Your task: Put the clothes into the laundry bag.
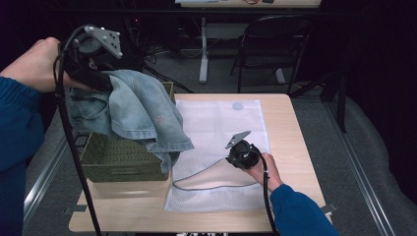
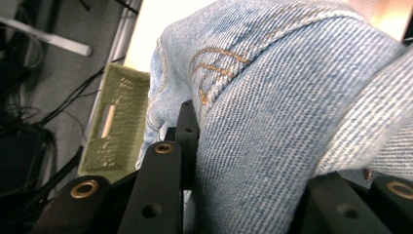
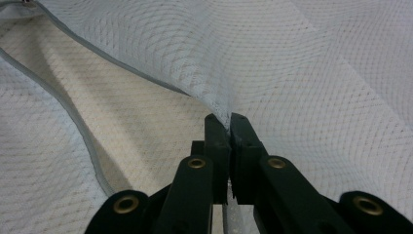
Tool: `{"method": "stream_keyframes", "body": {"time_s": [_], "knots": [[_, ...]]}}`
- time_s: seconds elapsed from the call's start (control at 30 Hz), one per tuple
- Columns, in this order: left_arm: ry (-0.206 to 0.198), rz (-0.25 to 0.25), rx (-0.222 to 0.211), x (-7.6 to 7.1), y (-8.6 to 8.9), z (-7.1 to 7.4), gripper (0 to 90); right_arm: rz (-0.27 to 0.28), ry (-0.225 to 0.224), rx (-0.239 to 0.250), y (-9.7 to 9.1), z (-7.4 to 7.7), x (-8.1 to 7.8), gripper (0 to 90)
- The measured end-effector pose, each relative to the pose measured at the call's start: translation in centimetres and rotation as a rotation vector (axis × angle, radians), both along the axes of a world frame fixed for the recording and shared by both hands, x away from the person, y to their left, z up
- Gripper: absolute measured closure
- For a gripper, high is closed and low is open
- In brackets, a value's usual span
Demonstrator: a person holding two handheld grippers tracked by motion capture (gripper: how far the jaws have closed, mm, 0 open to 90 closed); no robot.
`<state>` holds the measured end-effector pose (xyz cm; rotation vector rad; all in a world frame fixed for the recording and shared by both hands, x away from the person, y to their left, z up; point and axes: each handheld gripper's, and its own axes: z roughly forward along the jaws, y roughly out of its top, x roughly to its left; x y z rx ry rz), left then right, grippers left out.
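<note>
Light blue jeans (image 1: 137, 113) hang bunched from my left gripper (image 1: 98, 73), which is raised above the green basket (image 1: 118, 160) at the table's left. In the left gripper view the denim (image 2: 272, 126) sits thick between the black jaws, which are shut on it. A white mesh laundry bag (image 1: 221, 123) lies flat on the table's middle. My right gripper (image 1: 235, 153) is shut on the bag's upper layer (image 3: 272, 73), pinched at the jaw tips, holding the zipped mouth (image 1: 206, 179) lifted apart so the tabletop shows through the gap.
The olive perforated basket (image 2: 114, 131) stands at the table's left edge under the hanging jeans. A black chair (image 1: 275, 44) and a desk leg (image 1: 203, 49) stand beyond the table's far edge. Cables trail from both grippers.
</note>
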<state>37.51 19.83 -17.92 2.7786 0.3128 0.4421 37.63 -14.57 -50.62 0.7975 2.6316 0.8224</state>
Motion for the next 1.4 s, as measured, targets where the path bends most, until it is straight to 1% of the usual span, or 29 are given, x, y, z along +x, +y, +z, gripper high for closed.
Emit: {"method": "stream_keyframes", "body": {"time_s": [0.03, 0.1, 0.17, 0.23, 0.27, 0.3, 0.33, 0.37, 0.4, 0.43, 0.53, 0.57, 0.6, 0.63, 0.67, 0.7, 0.77, 0.83, 0.87, 0.9, 0.93, 0.97, 1.0, 1.07, 1.13, 1.17, 1.23, 1.27, 1.4], "knots": [[0.009, -0.011, -0.001, -0.2, -0.5, -0.2, 71.1, -0.007, 0.004, 0.001, 0.0, 0.0, -0.1, 88.0], [0.022, -0.028, -0.002, -0.4, -1.1, -0.5, 71.1, 0.002, -0.002, 0.004, 0.0, 0.0, 0.1, 88.1], [0.035, -0.056, 0.008, -0.6, -1.9, -0.9, 71.0, 0.002, -0.002, 0.008, 0.0, 0.0, 0.1, 88.1], [0.059, -0.060, -0.001, -0.9, -2.7, -1.4, 71.0, -0.012, 0.003, 0.012, 0.0, 0.0, 0.1, 88.3], [0.060, -0.077, 0.006, -0.8, -3.0, -1.6, 71.0, -0.013, 0.004, 0.016, 0.0, 0.0, 0.1, 88.3], [0.072, -0.067, -0.004, -1.0, -3.3, -2.0, 71.0, -0.017, 0.002, 0.018, 0.0, 0.0, 0.1, 88.4], [0.073, -0.081, 0.003, -1.0, -3.6, -2.3, 71.0, -0.018, 0.003, 0.019, 0.1, 0.0, 0.1, 88.4], [0.086, -0.072, -0.008, -1.1, -3.9, -2.7, 70.9, -0.025, 0.003, 0.021, 0.1, 0.1, 0.0, 88.4], [0.094, -0.076, -0.006, -1.2, -4.3, -3.1, 70.9, -0.027, 0.004, 0.024, 0.1, 0.1, 0.0, 88.4], [0.090, -0.080, 0.000, -1.2, -4.6, -3.4, 70.9, -0.037, 0.011, 0.029, 0.2, 0.2, 0.0, 88.4], [0.108, -0.071, -0.003, -1.2, -5.6, -4.4, 70.9, -0.041, 0.007, 0.035, 0.2, 0.3, 0.0, 88.4], [0.112, -0.069, 0.000, -1.3, -5.9, -4.7, 70.9, -0.062, 0.018, 0.040, 0.3, 0.4, -0.1, 88.4], [0.110, -0.068, -0.007, -1.4, -6.3, -5.0, 70.9, -0.054, 0.008, 0.041, 0.3, 0.5, 0.0, 88.5], [0.113, -0.064, -0.010, -1.5, -6.6, -5.3, 70.9, -0.068, 0.018, 0.047, 0.3, 0.6, -0.1, 88.4], [0.120, -0.056, -0.011, -1.5, -6.9, -5.5, 70.9, -0.066, 0.011, 0.050, 0.3, 0.8, -0.1, 88.5], [0.113, -0.051, -0.013, -1.7, -7.2, -5.8, 70.9, -0.074, 0.013, 0.055, 0.3, 1.0, -0.1, 88.5], [0.128, -0.042, -0.016, -1.7, -7.6, -6.3, 70.9, -0.094, 0.016, 0.073, 0.3, 1.5, -0.2, 88.5], [0.124, -0.017, -0.036, -1.8, -8.0, -6.8, 70.9, -0.098, 0.018, 0.081, 0.3, 1.9, -0.2, 88.6], [0.126, -0.023, -0.033, -1.8, -8.2, -7.1, 70.9, -0.103, 0.016, 0.085, 0.4, 2.1, -0.3, 88.6], [0.130, -0.001, -0.051, -1.9, -8.4, -7.5, 70.9, -0.115, 0.020, 0.088, 0.4, 2.3, -0.4, 88.6], [0.133, 0.010, -0.054, -2.0, -8.7, -7.9, 70.9, -0.122, 0.026, 0.092, 0.4, 2.5, -0.4, 88.6], [0.131, 0.006, -0.054, -2.0, -8.9, -8.1, 70.9, -0.132, 0.027, 0.097, 0.5, 2.8, -0.5, 88.7], [0.137, 0.030, -0.058, -2.2, -9.1, -8.6, 70.9, -0.133, 0.025, 0.097, 0.5, 2.9, -0.5, 88.6], [0.145, 0.052, -0.049, -2.4, -9.7, -9.5, 70.9, -0.148, 0.028, 0.111, 0.7, 3.4, -0.7, 88.6], [0.139, 0.073, -0.040, -2.6, -10.2, -10.4, 70.9, -0.152, 0.028, 0.120, 0.8, 3.8, -0.9, 88.6], [0.147, 0.077, -0.038, -2.6, -10.4, -10.8, 70.9, -0.161, 0.031, 0.124, 1.0, 3.9, -0.9, 88.6], [0.137, 0.100, -0.028, -2.6, -10.7, -11.7, 70.9, -0.168, 0.030, 0.128, 1.1, 4.0, -1.0, 88.6], [0.141, 0.108, -0.024, -2.4, -10.8, -12.1, 70.9, -0.171, 0.034, 0.135, 1.1, 4.0, -1.1, 88.6], [0.124, 0.160, -0.031, -1.6, -10.6, -13.3, 70.9, -0.197, 0.050, 0.177, 1.0, 4.3, -1.1, 88.6]]}}
